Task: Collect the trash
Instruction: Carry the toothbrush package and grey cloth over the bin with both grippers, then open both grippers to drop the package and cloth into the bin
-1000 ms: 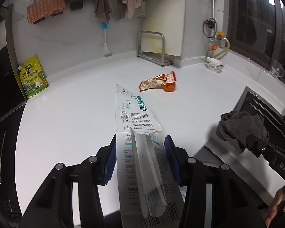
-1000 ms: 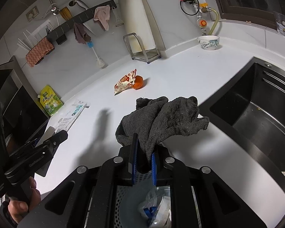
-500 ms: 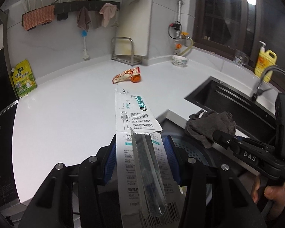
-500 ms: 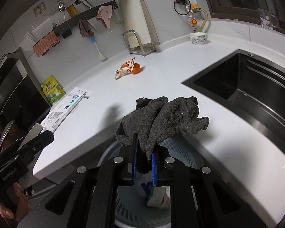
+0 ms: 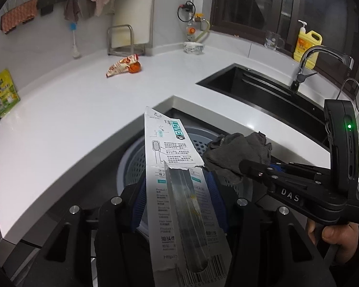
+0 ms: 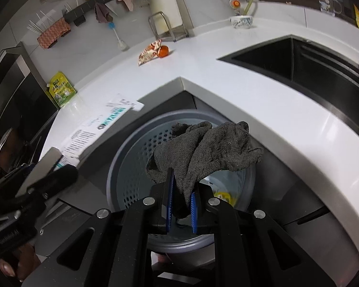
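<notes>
My left gripper (image 5: 177,203) is shut on a long white toothbrush package (image 5: 172,167) and holds it over the grey perforated trash basket (image 5: 131,157). My right gripper (image 6: 182,205) is shut on a dark grey rag (image 6: 210,146) above the same basket (image 6: 131,167), which holds some trash. The rag (image 5: 237,153) and right gripper (image 5: 249,167) also show in the left wrist view, just right of the package. The package (image 6: 103,124) shows at the left of the right wrist view. A snack wrapper (image 5: 120,65) and an orange item (image 5: 135,67) lie on the white counter.
The basket stands below the counter's inner corner (image 5: 173,98). A black sink (image 5: 258,88) with a faucet (image 5: 306,64) is to the right. A yellow-green pouch (image 5: 3,93), a metal rack (image 5: 125,39), a bowl (image 5: 193,46) and a yellow bottle (image 5: 307,45) stand along the back.
Both grippers have pulled back from the counter and now hang over the trash basket, each still holding its item. The basket has come into full view.
</notes>
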`<act>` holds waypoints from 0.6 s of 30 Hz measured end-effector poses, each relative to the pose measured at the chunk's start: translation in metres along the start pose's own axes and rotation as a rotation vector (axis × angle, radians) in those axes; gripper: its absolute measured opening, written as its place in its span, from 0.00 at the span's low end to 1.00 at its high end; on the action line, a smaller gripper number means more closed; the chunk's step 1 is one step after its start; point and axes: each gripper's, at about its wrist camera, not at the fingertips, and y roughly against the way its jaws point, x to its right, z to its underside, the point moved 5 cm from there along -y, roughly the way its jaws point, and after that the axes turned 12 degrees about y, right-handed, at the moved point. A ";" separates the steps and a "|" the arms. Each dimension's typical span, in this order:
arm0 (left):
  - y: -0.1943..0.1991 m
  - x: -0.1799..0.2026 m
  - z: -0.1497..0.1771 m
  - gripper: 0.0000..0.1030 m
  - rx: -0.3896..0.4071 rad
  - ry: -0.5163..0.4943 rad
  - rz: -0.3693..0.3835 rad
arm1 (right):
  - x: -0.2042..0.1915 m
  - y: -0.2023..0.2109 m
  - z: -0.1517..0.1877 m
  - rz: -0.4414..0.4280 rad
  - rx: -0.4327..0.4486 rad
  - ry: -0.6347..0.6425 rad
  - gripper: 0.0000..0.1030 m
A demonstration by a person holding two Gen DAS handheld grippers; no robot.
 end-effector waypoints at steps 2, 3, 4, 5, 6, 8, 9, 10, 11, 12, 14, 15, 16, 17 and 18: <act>-0.012 -0.001 0.003 0.47 -0.019 0.006 -0.005 | 0.001 -0.007 0.003 -0.006 -0.011 -0.006 0.11; -0.019 -0.002 0.004 0.47 -0.033 0.012 -0.006 | 0.002 -0.012 0.005 -0.009 -0.022 -0.008 0.11; -0.024 -0.003 0.005 0.47 -0.044 0.015 -0.005 | 0.002 -0.015 0.005 -0.010 -0.027 -0.007 0.11; -0.029 -0.005 0.006 0.47 -0.051 0.018 -0.007 | 0.003 -0.018 0.006 -0.009 -0.030 -0.005 0.11; -0.033 -0.006 0.007 0.47 -0.053 0.016 -0.016 | 0.003 -0.020 0.006 -0.009 -0.032 -0.004 0.11; -0.039 -0.007 0.008 0.49 -0.055 0.017 -0.028 | 0.005 -0.024 0.005 -0.013 -0.040 -0.004 0.11; -0.042 -0.008 0.008 0.50 -0.059 0.020 -0.030 | 0.006 -0.026 0.004 -0.014 -0.041 -0.004 0.11; -0.044 -0.009 0.008 0.50 -0.062 0.023 -0.035 | 0.006 -0.028 0.003 -0.015 -0.041 -0.003 0.11; -0.046 -0.010 0.008 0.52 -0.062 0.025 -0.042 | 0.007 -0.030 0.003 -0.015 -0.043 -0.002 0.12; -0.047 -0.011 0.009 0.58 -0.061 0.025 -0.051 | 0.008 -0.031 0.002 -0.016 -0.045 -0.003 0.12; -0.047 -0.013 0.010 0.68 -0.059 0.032 -0.058 | 0.010 -0.034 0.001 -0.018 -0.048 -0.002 0.27; -0.047 -0.015 0.010 0.71 -0.058 0.037 -0.057 | 0.010 -0.033 0.001 -0.010 -0.041 0.001 0.33; -0.047 -0.016 0.010 0.72 -0.056 0.041 -0.057 | 0.010 -0.032 0.002 -0.003 -0.034 0.003 0.40; -0.047 -0.017 0.010 0.72 -0.055 0.043 -0.062 | 0.010 -0.031 0.002 0.001 -0.031 0.006 0.40; -0.047 -0.019 0.010 0.72 -0.055 0.046 -0.068 | 0.010 -0.030 0.002 0.003 -0.030 0.007 0.40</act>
